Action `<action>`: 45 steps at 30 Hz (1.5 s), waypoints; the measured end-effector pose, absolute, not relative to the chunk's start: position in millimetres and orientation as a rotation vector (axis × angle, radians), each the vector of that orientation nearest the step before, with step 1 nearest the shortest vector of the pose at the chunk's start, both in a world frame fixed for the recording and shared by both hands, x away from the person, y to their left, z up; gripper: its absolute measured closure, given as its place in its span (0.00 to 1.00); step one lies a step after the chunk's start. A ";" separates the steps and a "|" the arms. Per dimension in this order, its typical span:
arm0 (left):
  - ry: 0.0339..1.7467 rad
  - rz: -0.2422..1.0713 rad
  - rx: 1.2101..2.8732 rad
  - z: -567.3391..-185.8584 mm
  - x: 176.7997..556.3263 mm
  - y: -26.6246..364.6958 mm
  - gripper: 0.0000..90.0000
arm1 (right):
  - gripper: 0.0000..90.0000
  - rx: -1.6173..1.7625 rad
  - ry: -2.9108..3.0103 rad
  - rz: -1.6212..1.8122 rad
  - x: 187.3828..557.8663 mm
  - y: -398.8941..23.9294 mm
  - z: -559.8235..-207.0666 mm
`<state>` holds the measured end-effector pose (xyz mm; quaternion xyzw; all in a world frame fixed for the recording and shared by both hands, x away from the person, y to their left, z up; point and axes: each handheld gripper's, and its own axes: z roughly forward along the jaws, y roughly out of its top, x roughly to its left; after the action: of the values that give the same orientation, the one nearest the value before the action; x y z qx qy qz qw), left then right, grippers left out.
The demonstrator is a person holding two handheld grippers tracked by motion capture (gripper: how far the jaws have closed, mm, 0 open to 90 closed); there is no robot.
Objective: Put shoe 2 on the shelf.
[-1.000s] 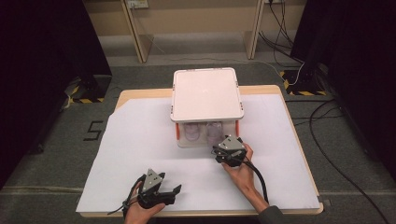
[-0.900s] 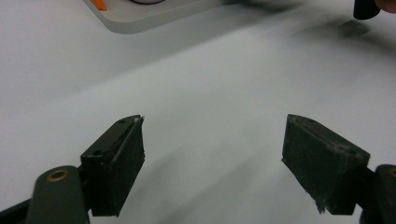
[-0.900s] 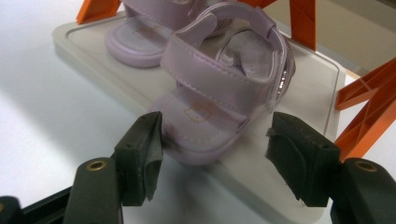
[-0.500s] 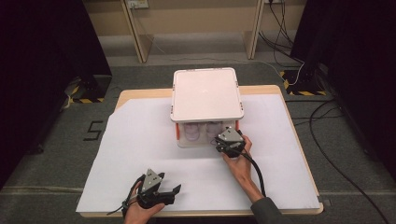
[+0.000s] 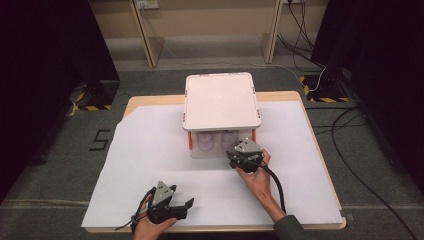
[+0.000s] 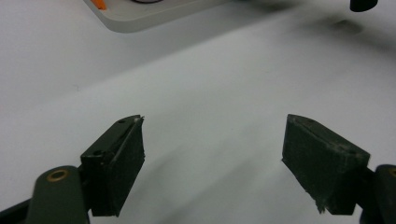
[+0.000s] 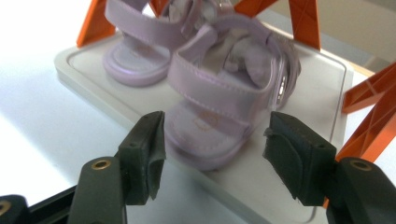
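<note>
Right tool (image 7: 212, 156) moved up to rack (image 5: 221, 102), jaws spread round near lilac sandal (image 7: 224, 102); second sandal (image 7: 140, 51) behind.

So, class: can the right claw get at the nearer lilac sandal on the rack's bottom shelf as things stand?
Probably yes: the right claw stands open before the nearer sandal, and no orange post blocks it.

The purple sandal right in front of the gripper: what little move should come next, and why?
Probably ease the right gripper forward a little, then close. Its jaws stand open on either side of the nearer sandal toe, not yet touching it, on the rack's lower shelf.
</note>
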<state>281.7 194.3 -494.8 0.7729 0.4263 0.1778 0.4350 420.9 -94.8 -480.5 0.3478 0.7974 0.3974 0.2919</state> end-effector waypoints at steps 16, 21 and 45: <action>1.063 0.440 1.925 -495.4 281.5 193.7 0.23 | 0.49 0.977 2.132 1.058 433.6 -90.9 -490.2; 1.064 0.440 1.923 -495.2 281.6 194.3 0.23 | 0.48 0.962 2.126 1.025 439.6 -87.9 -490.0; 1.074 0.442 1.924 -496.4 283.0 195.8 0.23 | 0.32 0.972 2.170 1.215 407.4 -89.7 -464.1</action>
<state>283.0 195.8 -496.4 0.7719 0.4308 0.1774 0.4325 407.4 -89.7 -464.1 0.3539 0.7902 0.4426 0.2333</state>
